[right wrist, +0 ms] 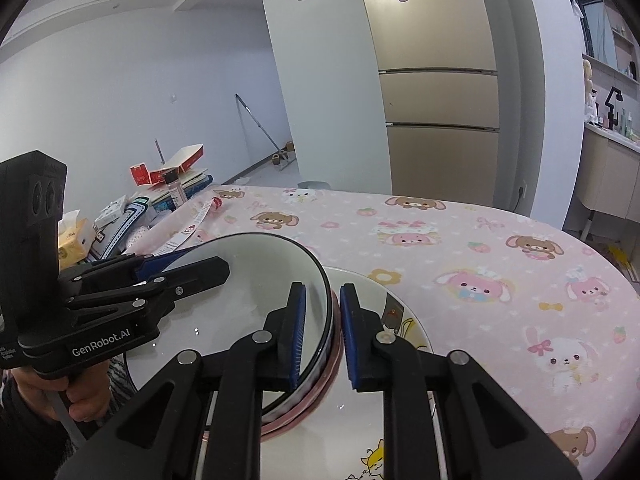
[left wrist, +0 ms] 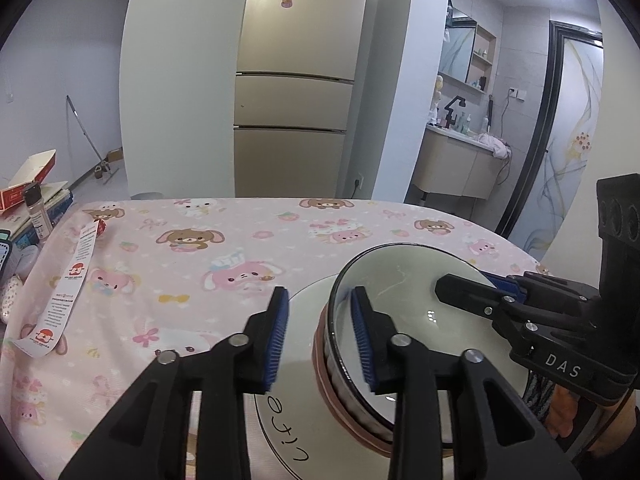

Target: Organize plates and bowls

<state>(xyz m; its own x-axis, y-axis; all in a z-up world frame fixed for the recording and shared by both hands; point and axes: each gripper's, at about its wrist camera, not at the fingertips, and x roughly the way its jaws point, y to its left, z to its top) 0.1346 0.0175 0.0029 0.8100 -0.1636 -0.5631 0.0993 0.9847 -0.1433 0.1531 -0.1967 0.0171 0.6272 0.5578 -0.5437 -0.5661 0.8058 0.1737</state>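
A white bowl with a dark rim (left wrist: 404,304) (right wrist: 256,280) sits nested in a pink bowl (left wrist: 340,408) (right wrist: 320,392) on a white plate with drawings (left wrist: 296,400) (right wrist: 360,432). My left gripper (left wrist: 320,336) straddles the bowl's left rim, one finger inside and one outside, with a gap to the wall. My right gripper (right wrist: 322,336) straddles the bowl's right rim with its pads close on the wall. Each gripper shows in the other's view, the right in the left wrist view (left wrist: 476,284) and the left in the right wrist view (right wrist: 188,268).
The pink cartoon tablecloth (left wrist: 180,264) (right wrist: 480,264) covers the table. A paper label strip (left wrist: 68,292) lies at its left. Boxes, a spice bottle (left wrist: 38,212) and clutter stand beyond the left edge. A fridge (left wrist: 296,80) stands behind.
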